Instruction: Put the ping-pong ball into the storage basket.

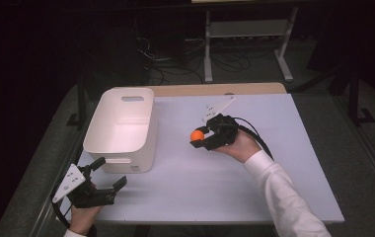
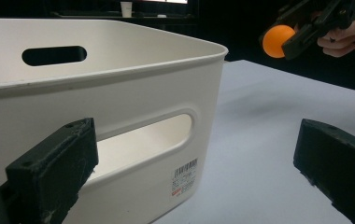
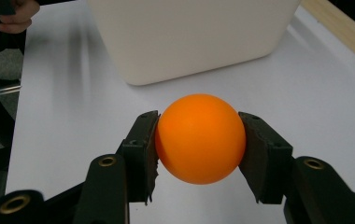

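Observation:
An orange ball (image 1: 197, 135) (image 3: 200, 137) sits clamped between the black jaws of my right gripper (image 1: 199, 137) (image 3: 199, 149), lifted above the white table (image 1: 215, 182) right of the bin. From the left gripper view the ball (image 2: 277, 40) hangs in the air at the upper right. A white plastic bin (image 1: 124, 129) (image 2: 115, 107) (image 3: 189, 37) with handle slots stands on the table's left side and looks empty. My left gripper (image 1: 110, 174) (image 2: 199, 172) rests at the table's front left corner, just in front of the bin, with its jaws wide apart and nothing between them.
A wooden strip (image 1: 215, 89) runs along the table's far edge. Behind it stand a metal desk frame (image 1: 244, 39) and loose cables on a dark floor. The table drops off close to my left hand.

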